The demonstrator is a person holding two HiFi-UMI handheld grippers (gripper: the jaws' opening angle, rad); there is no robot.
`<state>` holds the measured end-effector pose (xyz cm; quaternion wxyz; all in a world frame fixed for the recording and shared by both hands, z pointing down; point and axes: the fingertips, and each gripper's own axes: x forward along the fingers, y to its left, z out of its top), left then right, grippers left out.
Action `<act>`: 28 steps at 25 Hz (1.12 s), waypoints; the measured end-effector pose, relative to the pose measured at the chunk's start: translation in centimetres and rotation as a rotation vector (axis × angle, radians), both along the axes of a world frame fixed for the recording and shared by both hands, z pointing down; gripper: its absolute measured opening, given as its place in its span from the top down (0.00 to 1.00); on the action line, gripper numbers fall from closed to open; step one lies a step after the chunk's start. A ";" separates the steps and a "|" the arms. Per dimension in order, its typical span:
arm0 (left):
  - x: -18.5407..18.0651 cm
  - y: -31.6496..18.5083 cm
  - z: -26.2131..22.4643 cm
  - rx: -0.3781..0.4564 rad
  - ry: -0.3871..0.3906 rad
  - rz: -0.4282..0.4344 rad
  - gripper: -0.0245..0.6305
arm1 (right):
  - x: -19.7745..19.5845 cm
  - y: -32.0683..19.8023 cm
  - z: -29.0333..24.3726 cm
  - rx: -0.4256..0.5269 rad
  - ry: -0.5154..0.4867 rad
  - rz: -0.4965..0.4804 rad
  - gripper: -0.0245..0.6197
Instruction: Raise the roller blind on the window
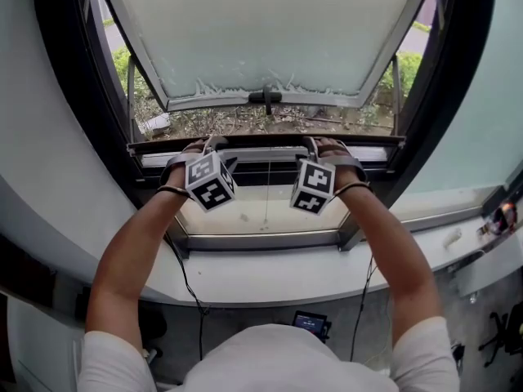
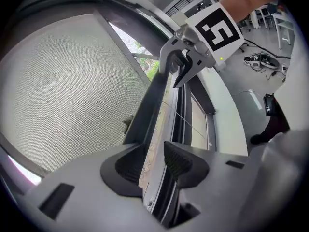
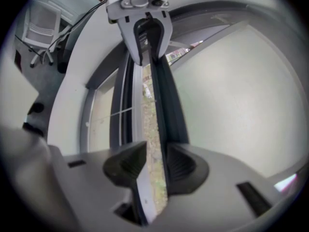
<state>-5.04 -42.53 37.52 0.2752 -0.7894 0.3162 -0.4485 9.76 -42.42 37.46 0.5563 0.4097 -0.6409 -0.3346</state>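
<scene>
**Head view:** set high above the person's forearms, facing steeply down and forward onto the window frame [image 1: 72, 96].

**Left gripper view:** rides close on the left gripper [image 2: 152, 161], facing along the blind rail [image 2: 153, 105] toward 1 o'clock.

**Right gripper view:** rides close on the right gripper [image 3: 155, 164], facing along the same rail toward 12 o'clock.

All three views share the rail, and each gripper view also shows the opposite gripper.

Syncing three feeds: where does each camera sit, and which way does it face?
Head view: head-mounted, steeply down at the window; forearms, left gripper, right gripper show.
Left gripper view: on that gripper, along jaws closed on the bar; right gripper beyond.
Right gripper view: on that gripper, along jaws closed on the bar; left gripper beyond.
All share the bar.
</scene>
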 end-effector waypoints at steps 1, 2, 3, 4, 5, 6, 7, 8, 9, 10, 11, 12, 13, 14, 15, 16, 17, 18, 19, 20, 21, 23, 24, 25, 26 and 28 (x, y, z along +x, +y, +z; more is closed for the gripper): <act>0.0 0.0 -0.6 0.008 0.006 0.001 0.74 | 0.0 -0.1 -0.6 0.014 -0.001 -0.002 0.75; 0.1 0.0 -1.2 0.016 0.013 0.002 0.74 | 0.0 -0.1 -1.2 0.026 -0.002 -0.002 0.75; 0.1 -0.1 -1.8 0.023 0.018 0.002 0.74 | 0.0 -0.2 -1.8 0.036 -0.006 -0.002 0.75; 0.1 -0.1 -2.5 0.029 0.023 0.003 0.74 | 0.0 -0.2 -2.5 0.044 -0.011 -0.002 0.75; 0.1 -0.2 -3.1 0.036 0.029 0.004 0.74 | 0.0 -0.3 -3.1 0.052 -0.016 -0.002 0.75; 0.1 -0.2 -3.8 0.043 0.033 0.005 0.74 | 0.0 -0.3 -3.8 0.061 -0.021 -0.004 0.75; 0.1 -0.3 -4.3 0.050 0.037 0.005 0.74 | -0.1 -0.4 -4.4 0.071 -0.025 -0.006 0.75; 0.1 -0.3 -4.9 0.056 0.039 0.006 0.74 | -0.1 -0.4 -4.8 0.079 -0.028 -0.010 0.75; 0.1 -0.4 -5.3 0.063 0.039 0.007 0.74 | -0.2 -0.4 -5.2 0.088 -0.032 -0.014 0.75; 0.1 -0.4 -5.8 0.071 0.040 0.007 0.74 | -0.3 -0.4 -5.6 0.098 -0.035 -0.020 0.75; 0.1 -0.4 -6.3 0.081 0.043 0.008 0.74 | -0.2 -0.4 -6.0 0.115 -0.035 -0.023 0.75; 0.1 -0.4 -6.8 0.090 0.049 0.007 0.74 | -0.2 -0.5 -6.5 0.137 -0.033 -0.026 0.75; 0.1 -0.5 -7.4 0.099 0.057 0.006 0.74 | -0.1 -0.5 -7.1 0.161 -0.033 -0.027 0.75; 0.1 -0.5 -8.0 0.108 0.066 0.003 0.74 | -0.1 -0.6 -7.8 0.184 -0.036 -0.028 0.75; 0.0 -0.5 -8.7 0.116 0.074 0.000 0.74 | -0.1 -0.6 -8.5 0.205 -0.042 -0.028 0.75; 0.0 -0.6 -9.3 0.121 0.079 -0.002 0.74 | -0.2 -0.6 -9.2 0.224 -0.049 -0.028 0.75; 0.0 -0.6 -9.8 0.120 0.078 -0.002 0.74 | -0.2 -0.6 -9.8 0.238 -0.057 -0.029 0.75; 0.0 -0.5 -10.3 0.116 0.069 -0.001 0.74 | -0.2 -0.6 -10.4 0.247 -0.063 -0.031 0.75; 0.1 -0.5 -10.7 0.115 0.055 0.001 0.74 | -0.2 -0.6 -10.9 0.256 -0.067 -0.033 0.75; 0.1 -0.6 -11.1 0.119 0.041 0.001 0.74 | -0.2 -0.6 -11.3 0.267 -0.069 -0.036 0.75; 0.1 -0.6 -11.5 0.127 0.031 0.001 0.74 | -0.2 -0.6 -11.7 0.280 -0.069 -0.039 0.75; 0.1 -0.7 -12.2 0.139 0.026 -0.001 0.74 | -0.3 -0.5 -12.3 0.307 -0.062 -0.046 0.75; 0.1 -0.7 -12.4 0.143 0.026 -0.003 0.75 | -0.3 -0.5 -12.5 0.321 -0.056 -0.047 0.75; 0.1 -0.7 -12.6 0.147 0.027 -0.004 0.75 | -0.3 -0.5 -12.7 0.336 -0.053 -0.049 0.75; 0.1 -0.7 -12.8 0.151 0.029 -0.005 0.75 | -0.3 -0.5 -13.0 0.352 -0.061 -0.050 0.75; 0.0 -0.7 -13.5 0.158 0.035 -0.006 0.75 | -0.5 -0.2 -13.8 0.394 -0.113 -0.053 0.74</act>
